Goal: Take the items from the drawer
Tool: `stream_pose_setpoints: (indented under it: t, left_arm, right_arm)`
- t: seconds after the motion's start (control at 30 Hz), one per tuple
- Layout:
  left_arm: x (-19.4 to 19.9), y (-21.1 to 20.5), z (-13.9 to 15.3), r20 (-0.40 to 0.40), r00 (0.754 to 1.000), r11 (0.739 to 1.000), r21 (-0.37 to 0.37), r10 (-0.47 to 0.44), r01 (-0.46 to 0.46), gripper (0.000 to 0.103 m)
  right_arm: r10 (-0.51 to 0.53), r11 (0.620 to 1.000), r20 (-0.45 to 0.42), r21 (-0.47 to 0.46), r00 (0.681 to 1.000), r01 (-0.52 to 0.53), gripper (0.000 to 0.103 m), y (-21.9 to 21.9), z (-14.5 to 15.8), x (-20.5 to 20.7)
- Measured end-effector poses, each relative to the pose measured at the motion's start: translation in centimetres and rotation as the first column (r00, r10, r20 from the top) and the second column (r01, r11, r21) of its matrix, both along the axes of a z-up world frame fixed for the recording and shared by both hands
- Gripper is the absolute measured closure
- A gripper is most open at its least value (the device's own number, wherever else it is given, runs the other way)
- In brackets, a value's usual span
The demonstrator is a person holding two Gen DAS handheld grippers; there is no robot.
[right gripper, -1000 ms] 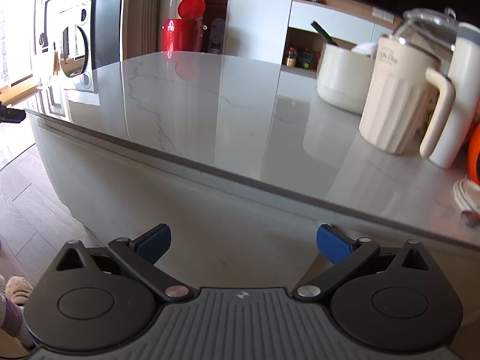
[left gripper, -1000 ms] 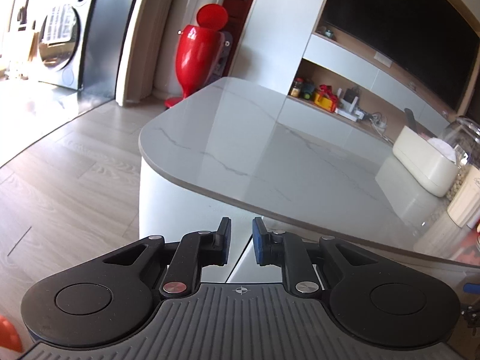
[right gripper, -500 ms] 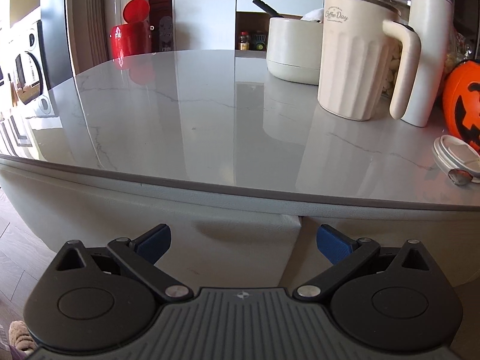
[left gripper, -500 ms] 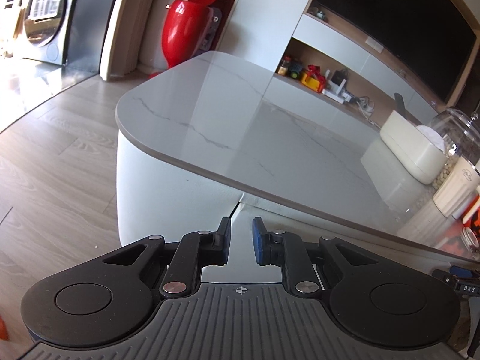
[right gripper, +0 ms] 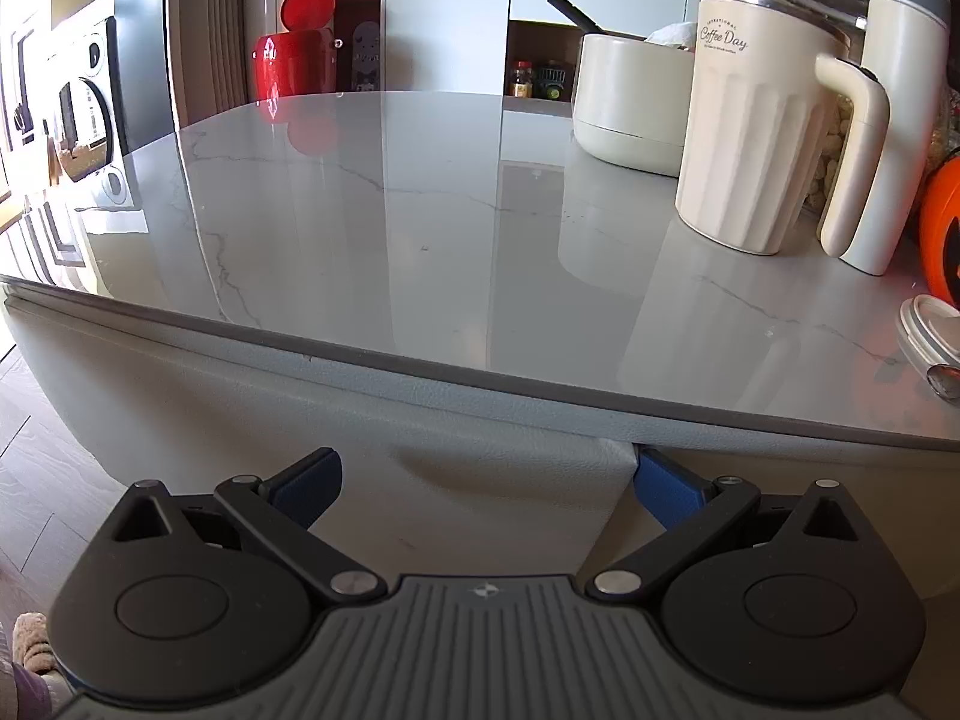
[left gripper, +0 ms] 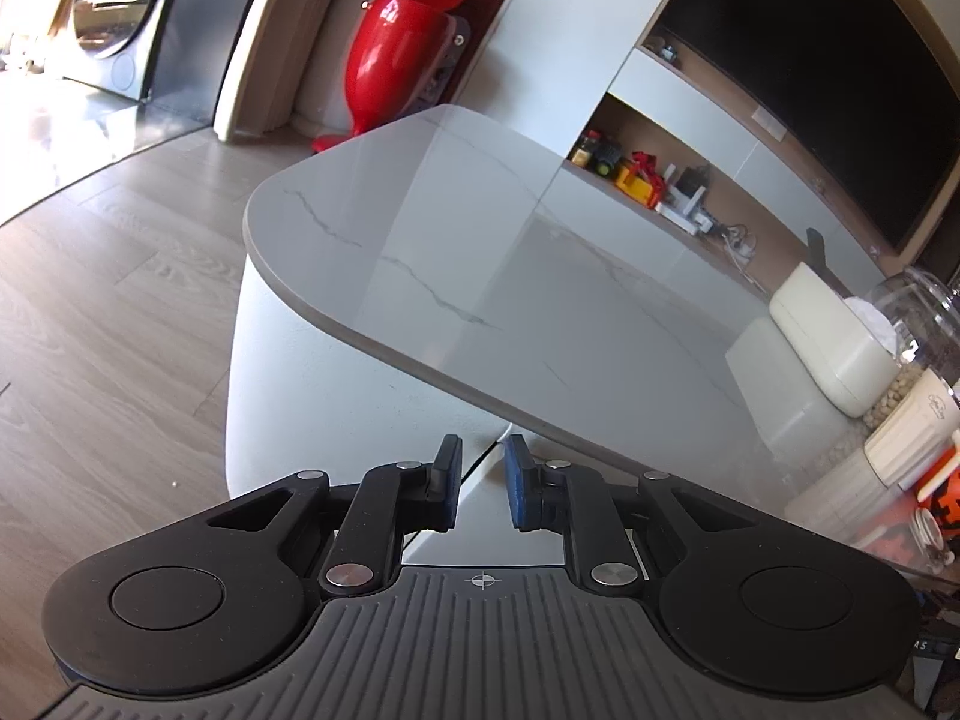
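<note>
The drawer front (right gripper: 492,420) is pale, leather-textured and closed under the grey marble tabletop (right gripper: 420,210); it has a recessed pull (right gripper: 480,471). My right gripper (right gripper: 486,468) is open and empty, close in front of that pull. Its right fingertip (right gripper: 654,474) sits by the seam between two fronts. In the left wrist view, my left gripper (left gripper: 483,462) is all but shut, with a narrow gap and nothing in it. It points at the seam (left gripper: 480,459) below the tabletop's (left gripper: 480,252) edge. The drawer's contents are hidden.
On the table's right stand a cream "Coffee Day" mug (right gripper: 750,138), a tall tumbler (right gripper: 900,120), a cream bowl (right gripper: 624,102), a glass jar (left gripper: 924,324) and an orange pumpkin (right gripper: 942,228). A lid (right gripper: 930,330) lies near the edge. A red bin (left gripper: 396,54) stands on the wooden floor (left gripper: 108,312).
Both views have shifted along the table, and the right gripper has come closer to the drawer front. Neither gripper's finger spacing has changed.
</note>
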State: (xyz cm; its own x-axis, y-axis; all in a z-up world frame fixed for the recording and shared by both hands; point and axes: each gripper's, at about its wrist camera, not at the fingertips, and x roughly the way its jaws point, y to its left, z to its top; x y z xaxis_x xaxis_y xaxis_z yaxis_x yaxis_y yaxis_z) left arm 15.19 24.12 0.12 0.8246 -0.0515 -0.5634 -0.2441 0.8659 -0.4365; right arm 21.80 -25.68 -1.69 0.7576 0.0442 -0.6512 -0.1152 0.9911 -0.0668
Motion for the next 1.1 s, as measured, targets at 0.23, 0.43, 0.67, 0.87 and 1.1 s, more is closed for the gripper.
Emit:
stream_pose_setpoints:
  t: [0.23, 0.43, 0.67, 0.87, 1.1]
  left_arm:
    - [0.7, -1.0, 0.0, -0.003, 0.999, 0.998, 0.054, -0.036, 0.036, 0.086]
    - [1.2, -1.3, -0.2, -0.002, 0.999, 0.997, 0.054, -0.047, 0.047, 0.086]
    - [1.0, 0.1, -0.9, -0.003, 0.999, 0.997, -0.068, -0.034, 0.033, 0.086]
    - [1.0, 0.8, -1.1, -0.013, 0.999, 0.992, -0.116, -0.044, 0.042, 0.083]
    - [1.1, 0.0, -0.9, -0.009, 0.996, 0.993, -0.080, -0.084, 0.083, 0.072]
  right_arm:
    - [0.000, 1.000, 0.003, 0.006, 1.000, 0.000, 0.000, -0.1, 0.1, 0.1]
    - [-0.001, 1.000, 0.008, -0.017, 1.000, 0.001, 0.000, 0.4, 0.0, -0.2]
    - [-0.002, 1.000, 0.006, -0.017, 1.000, 0.002, 0.000, 0.4, 0.1, 0.1]
    - [0.016, 0.999, 0.004, -0.047, 1.000, -0.016, 0.000, 0.7, 0.0, 0.1]
    - [0.025, 0.999, -0.005, -0.033, 1.000, -0.025, 0.000, 0.3, 0.0, 0.1]
